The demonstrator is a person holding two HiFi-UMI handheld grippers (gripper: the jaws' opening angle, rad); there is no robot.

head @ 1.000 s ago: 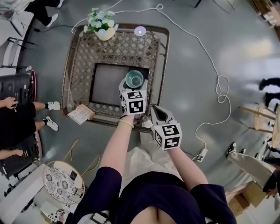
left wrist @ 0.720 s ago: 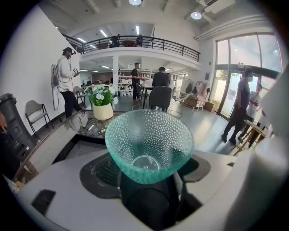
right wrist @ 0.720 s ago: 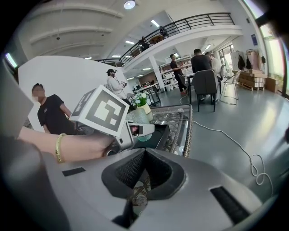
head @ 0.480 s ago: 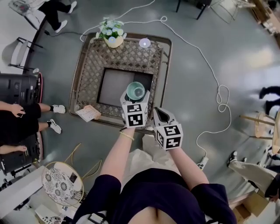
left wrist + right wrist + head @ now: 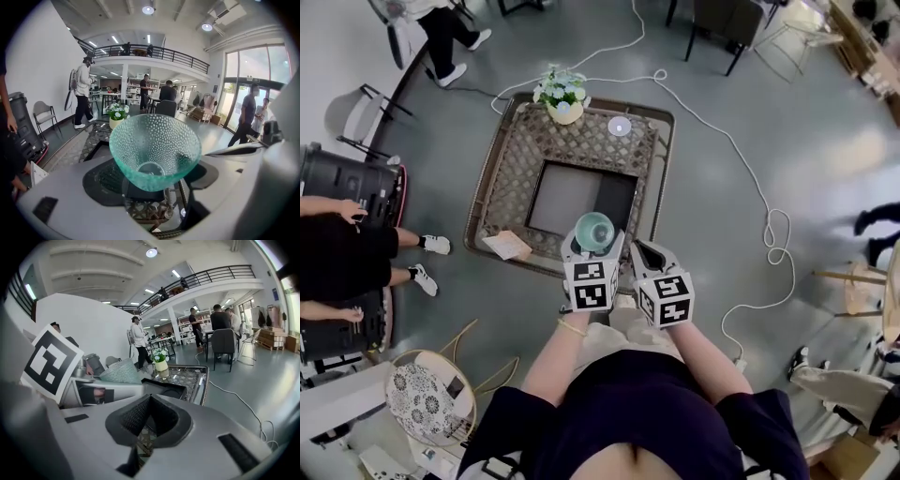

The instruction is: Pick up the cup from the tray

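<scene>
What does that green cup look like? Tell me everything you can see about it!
The cup is see-through and sea-green, glass by the look, with tiny bumps all over. It flares from a small round base to a wide open rim, like a little bowl. It stands upright and looks empty. The left gripper is shut on its base and holds it in the air above the wicker table, near the dark tray's front edge. Only the jaws touch it.

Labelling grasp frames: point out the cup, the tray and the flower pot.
cup [image 5: 154, 152]: left gripper view, dimpled side wall.
tray [image 5: 562, 197]: head view, bare grey floor.
flower pot [image 5: 563, 112]: head view, pot body below the blooms.
</scene>
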